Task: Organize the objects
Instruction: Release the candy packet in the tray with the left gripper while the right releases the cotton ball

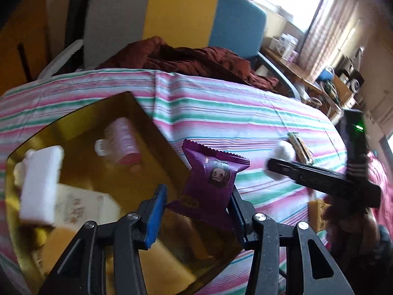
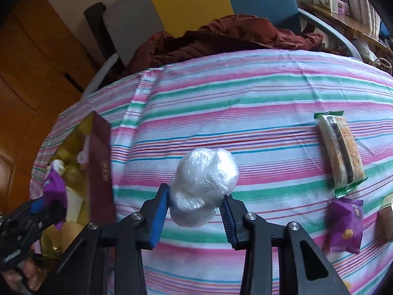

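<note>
My left gripper point(image 1: 196, 204) is shut on a purple snack packet point(image 1: 211, 179) and holds it over the right edge of the gold-lined box point(image 1: 137, 113). The box holds a pink bottle point(image 1: 122, 142), a white block point(image 1: 39, 184) and other packets. My right gripper point(image 2: 196, 204) is shut on a white plastic-wrapped ball point(image 2: 201, 184) above the striped tablecloth point(image 2: 245, 98). In the right wrist view the left gripper with its packet point(image 2: 52, 184) shows at the far left by the box's dark red wall point(image 2: 100, 162).
A green-edged cracker bar point(image 2: 340, 150) and a second purple packet point(image 2: 346, 226) lie on the cloth at the right. A yellow sponge-like piece point(image 1: 316, 211) lies near the right. A dark red jacket point(image 1: 184, 59) lies on the chair behind the table.
</note>
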Demonstrator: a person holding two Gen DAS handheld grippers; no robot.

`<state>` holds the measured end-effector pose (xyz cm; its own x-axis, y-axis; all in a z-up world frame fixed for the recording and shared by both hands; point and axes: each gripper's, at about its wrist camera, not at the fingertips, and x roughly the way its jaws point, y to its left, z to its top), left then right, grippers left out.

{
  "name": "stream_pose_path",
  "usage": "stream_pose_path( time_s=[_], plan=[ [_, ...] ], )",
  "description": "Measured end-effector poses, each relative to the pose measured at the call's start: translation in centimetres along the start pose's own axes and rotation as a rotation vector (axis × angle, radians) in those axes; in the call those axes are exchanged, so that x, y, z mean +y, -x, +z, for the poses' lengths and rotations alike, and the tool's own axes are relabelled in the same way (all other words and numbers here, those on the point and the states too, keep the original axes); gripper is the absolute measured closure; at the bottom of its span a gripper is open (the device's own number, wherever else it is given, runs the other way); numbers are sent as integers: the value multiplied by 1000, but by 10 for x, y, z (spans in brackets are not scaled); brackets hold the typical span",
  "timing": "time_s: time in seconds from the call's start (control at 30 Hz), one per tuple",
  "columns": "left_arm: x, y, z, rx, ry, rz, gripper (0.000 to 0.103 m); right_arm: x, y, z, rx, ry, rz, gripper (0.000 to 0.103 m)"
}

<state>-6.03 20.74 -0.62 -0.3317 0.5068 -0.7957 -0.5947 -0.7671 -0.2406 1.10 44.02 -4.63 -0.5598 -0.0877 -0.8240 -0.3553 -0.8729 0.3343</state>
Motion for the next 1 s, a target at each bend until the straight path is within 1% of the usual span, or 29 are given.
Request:
stream_pose_path(
  time_s=[0.07,0.2,0.3,0.4,0.43,0.5,0.53,0.57,0.6,0.7,0.8,1.0],
  plan=[
    [14,6,0,-15,28,17,54,16,10,-3,-15,25,35,63],
    [48,17,3,-41,103,56,54,61,22,-9,-24,119,104,63],
    [68,24,10,-67,132,98,53,95,22,-15,-13,198,141,63],
    [81,26,21,-86,148,118,52,126,14,-15,2,259,152,63],
    [86,27,24,-96,163,132,51,137,10,-14,10,277,153,61],
    [96,28,30,-101,203,141,38,154,2,-13,21,303,128,53],
    [102,32,30,-112,237,135,35,159,1,-13,21,312,116,40],
    [105,36,28,-126,255,128,30,164,1,-14,19,317,108,27],
    [104,39,27,-135,254,125,29,165,1,-14,17,318,108,23],
    [100,49,16,-146,216,140,29,169,2,-22,27,322,107,22],
    [95,58,-4,-150,193,143,29,167,3,-31,33,317,94,22],
    [87,64,-39,-134,196,163,29,160,11,-54,27,285,75,22]
  ],
)
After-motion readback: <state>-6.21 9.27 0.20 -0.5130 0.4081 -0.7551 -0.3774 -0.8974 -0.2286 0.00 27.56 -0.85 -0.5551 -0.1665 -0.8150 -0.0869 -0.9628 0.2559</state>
